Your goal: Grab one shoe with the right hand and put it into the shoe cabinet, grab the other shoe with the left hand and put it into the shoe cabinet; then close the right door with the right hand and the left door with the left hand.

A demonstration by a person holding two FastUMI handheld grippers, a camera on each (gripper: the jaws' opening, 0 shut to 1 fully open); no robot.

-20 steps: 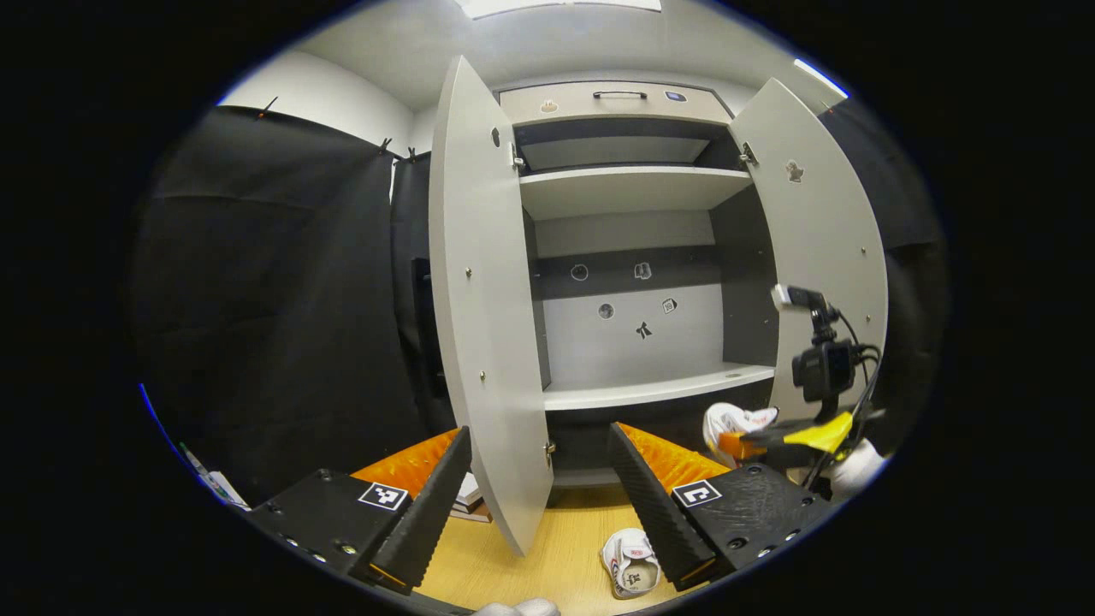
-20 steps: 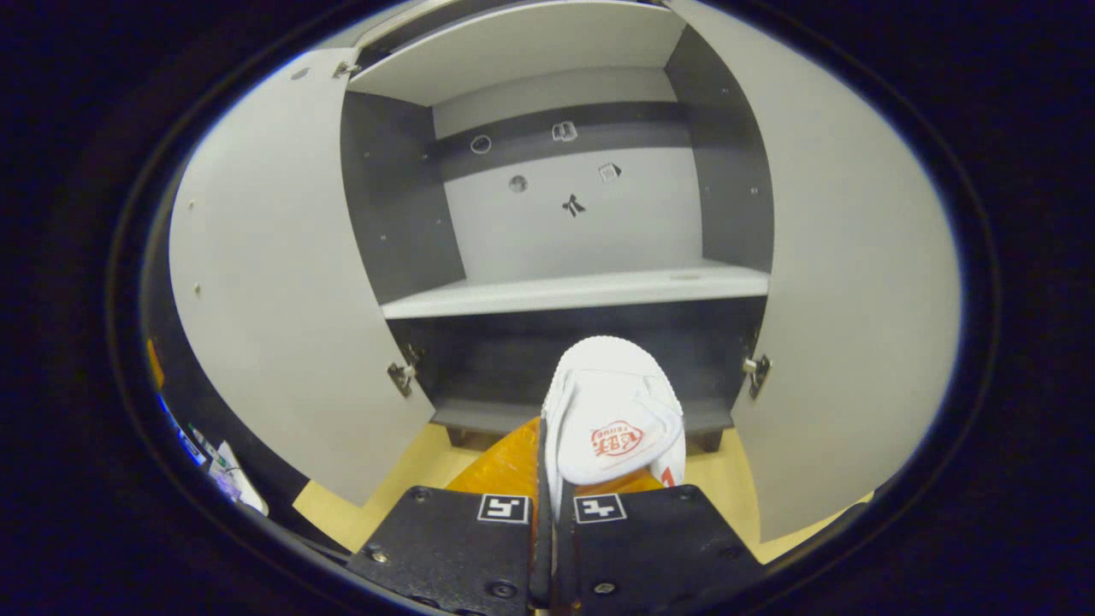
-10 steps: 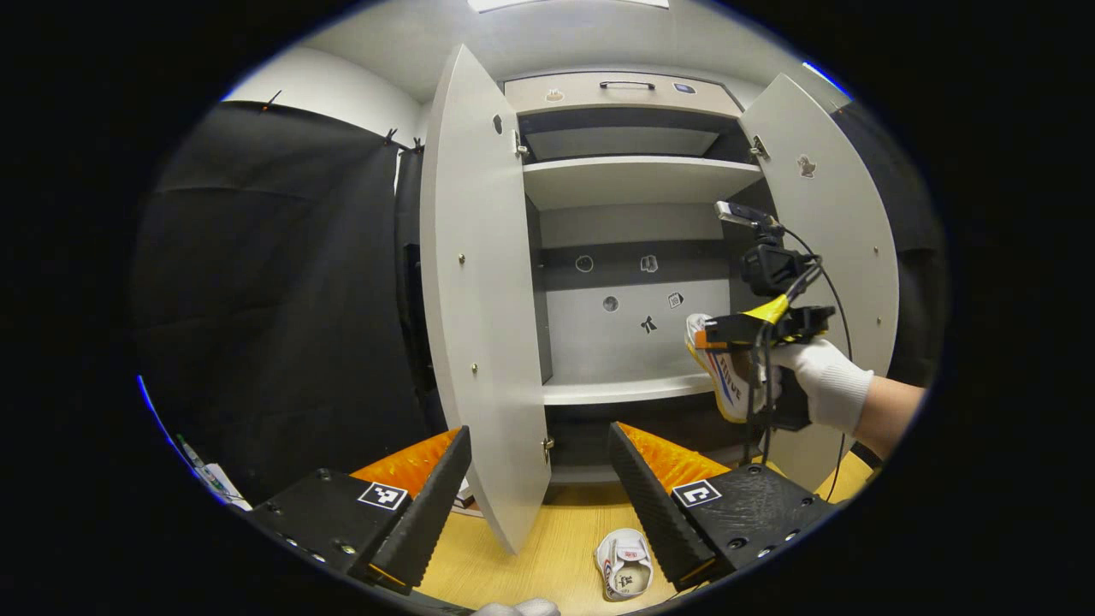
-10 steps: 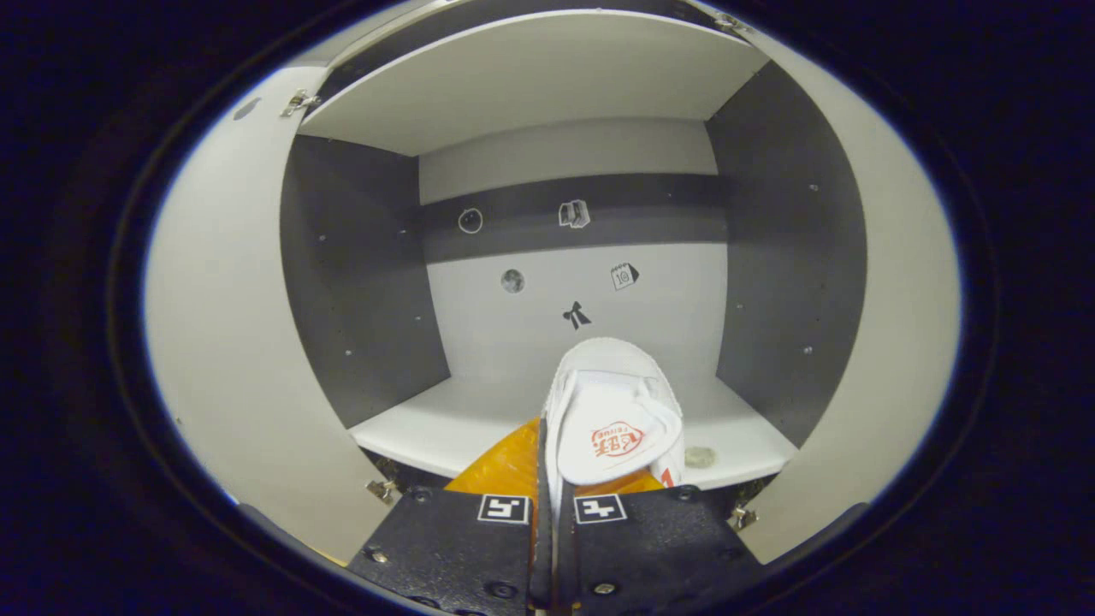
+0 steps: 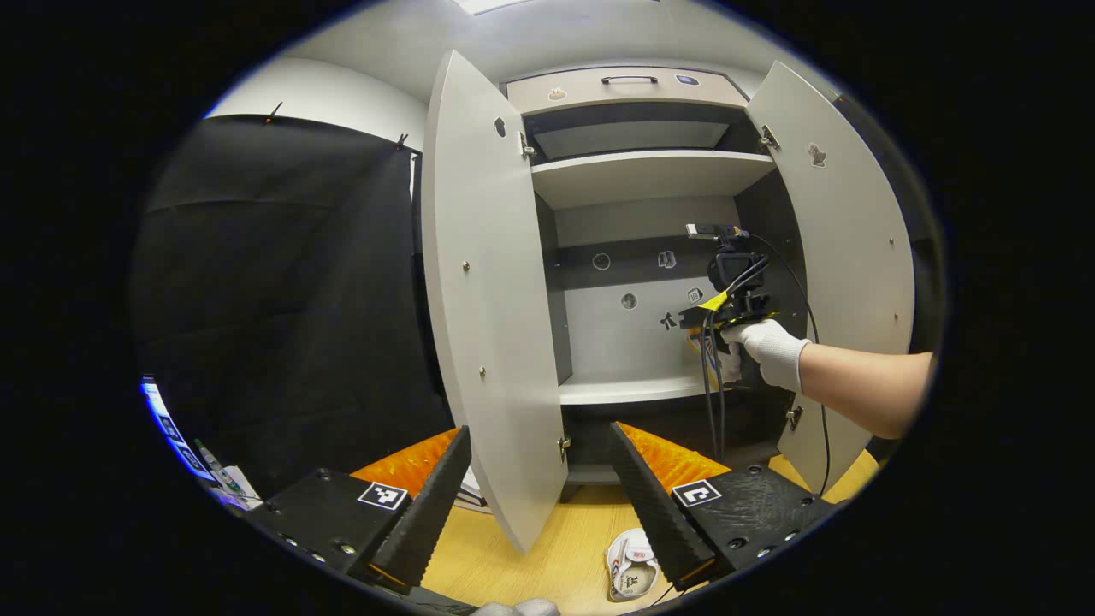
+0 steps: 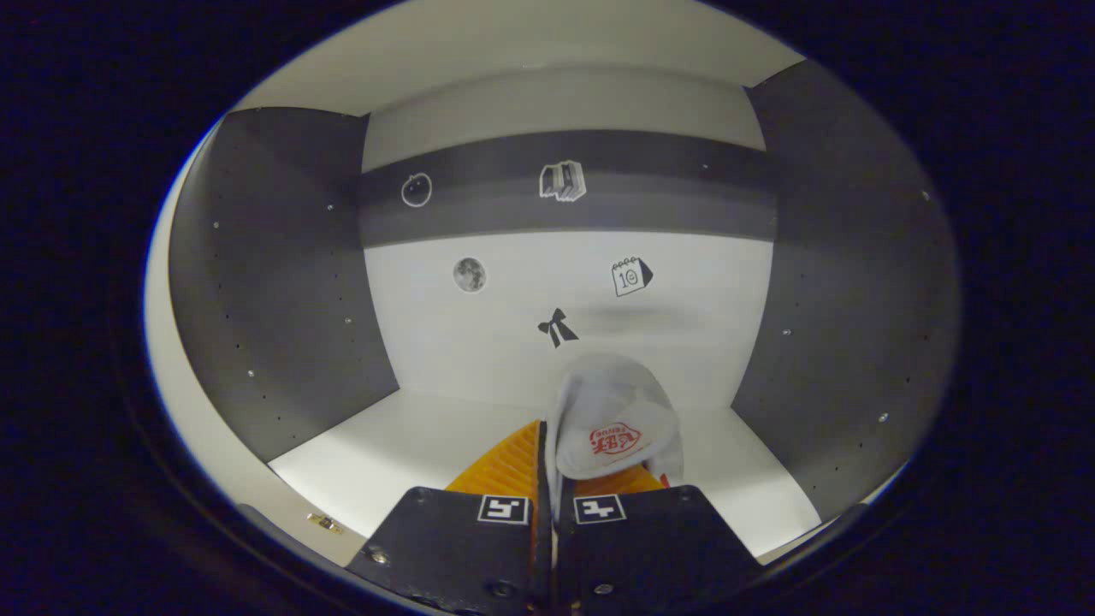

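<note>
Your right tool (image 6: 547, 462) is clenched on the heel end of a white shoe (image 6: 614, 419), low centre of the right gripper view. Its long axis runs straight ahead, toe toward the cabinet's back wall, and it hangs over the pale shelf (image 6: 411, 449); whether the sole touches is unclear. It is white with a red logo on the tongue. Your left tool (image 5: 539, 488) is released and empty; the other shoe (image 5: 631, 571) lies on the floor at bottom centre, just right of it.

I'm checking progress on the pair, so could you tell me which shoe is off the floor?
The shoe clamped in the right gripper, held above the cabinet shelf. The other shoe lies on the floor beside the open left gripper.
</note>
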